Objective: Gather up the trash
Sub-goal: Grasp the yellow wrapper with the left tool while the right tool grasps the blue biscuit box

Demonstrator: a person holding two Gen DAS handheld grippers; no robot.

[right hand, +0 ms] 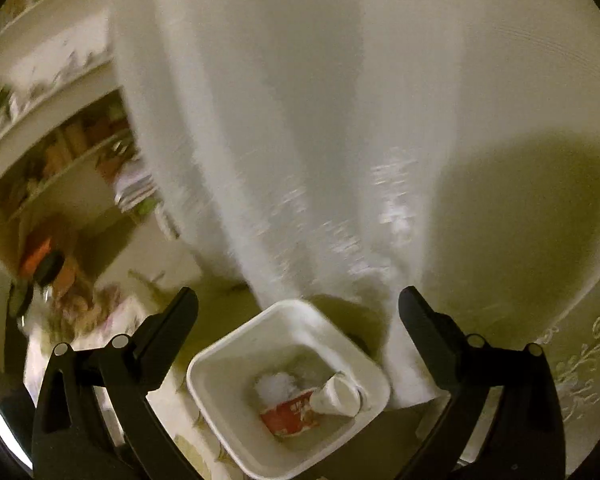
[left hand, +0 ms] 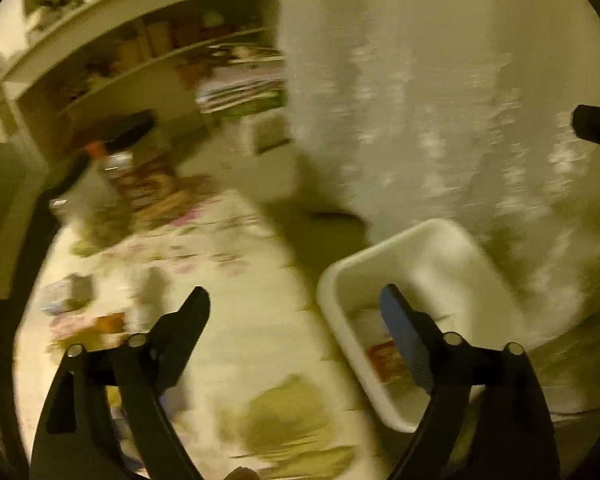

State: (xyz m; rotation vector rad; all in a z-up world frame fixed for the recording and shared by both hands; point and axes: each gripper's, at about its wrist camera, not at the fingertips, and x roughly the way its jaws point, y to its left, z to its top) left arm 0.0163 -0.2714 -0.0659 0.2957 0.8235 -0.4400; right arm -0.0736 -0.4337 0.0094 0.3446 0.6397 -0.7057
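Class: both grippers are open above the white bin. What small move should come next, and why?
Probably swing the empty left gripper back to the littered tabletop. The white bin already holds a red wrapper and white cup.

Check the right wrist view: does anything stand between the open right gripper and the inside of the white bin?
Nothing visible does. The right gripper is open and empty above the white bin, whose top has no lid. Inside already lie a red wrapper, a white cup and a crumpled white wad. The curtain hangs behind it.
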